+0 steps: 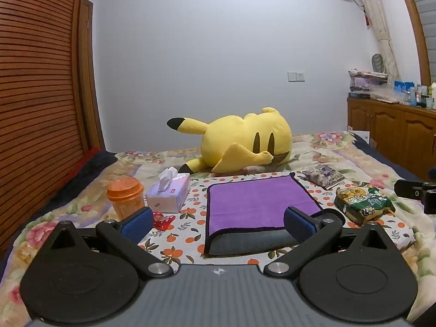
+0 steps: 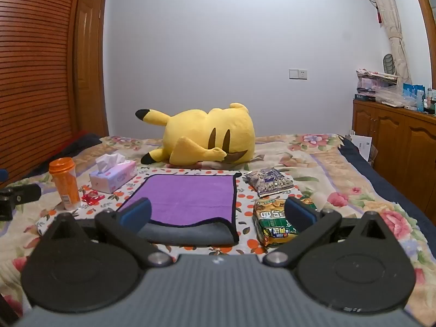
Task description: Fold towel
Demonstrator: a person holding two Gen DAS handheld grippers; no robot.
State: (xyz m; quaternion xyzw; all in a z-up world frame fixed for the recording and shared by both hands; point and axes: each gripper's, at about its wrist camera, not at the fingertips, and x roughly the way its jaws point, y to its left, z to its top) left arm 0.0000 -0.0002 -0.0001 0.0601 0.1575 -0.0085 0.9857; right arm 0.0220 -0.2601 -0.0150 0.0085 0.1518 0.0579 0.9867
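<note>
A purple towel (image 1: 256,204) with black trim lies on the orange-print cloth on the bed; its grey underside shows as a band along the near edge. It also shows in the right wrist view (image 2: 190,199). My left gripper (image 1: 218,222) is open and empty, held above the bed in front of the towel's near left part. My right gripper (image 2: 218,212) is open and empty, over the towel's near right corner and the green snack bag (image 2: 275,226). Neither gripper touches the towel.
Left of the towel stand an orange cup (image 1: 125,199), a tissue box (image 1: 170,193) and a red wrapper (image 1: 163,220). Right of it lie a green snack bag (image 1: 362,204) and a purple packet (image 1: 323,175). A yellow plush (image 1: 239,141) lies behind. Wooden cabinets (image 2: 395,141) stand at right.
</note>
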